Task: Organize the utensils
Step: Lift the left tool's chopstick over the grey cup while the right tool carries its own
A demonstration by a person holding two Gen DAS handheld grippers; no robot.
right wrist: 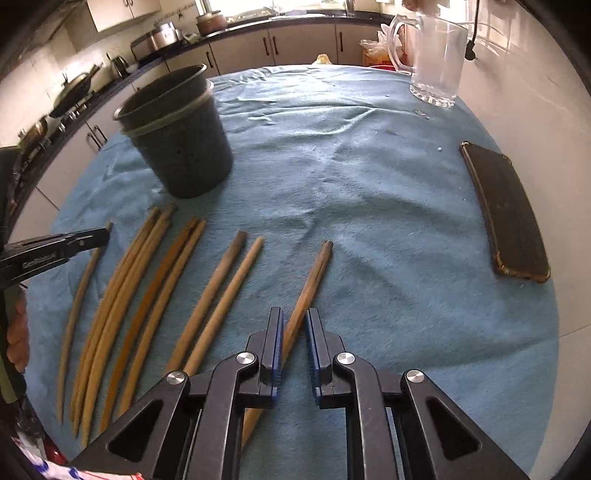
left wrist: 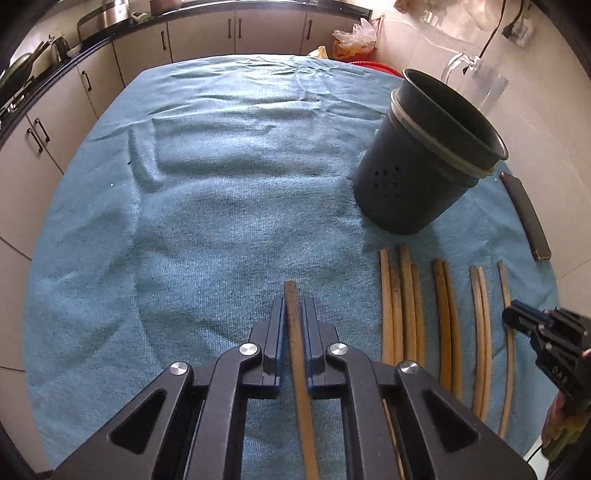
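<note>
Beige cabinets (left wrist: 199, 33) under a dark countertop (right wrist: 295, 20) line the far walls, daylight glaring above.

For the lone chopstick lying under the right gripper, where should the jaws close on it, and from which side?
Grip the lone chopstick on its mid-shaft, coming straight down from above. It lies flat on the blue towel, slightly diagonal, apart from its neighbours, so both sides are free. The right gripper already straddles it, jaws open; turn them square across the shaft.
</note>
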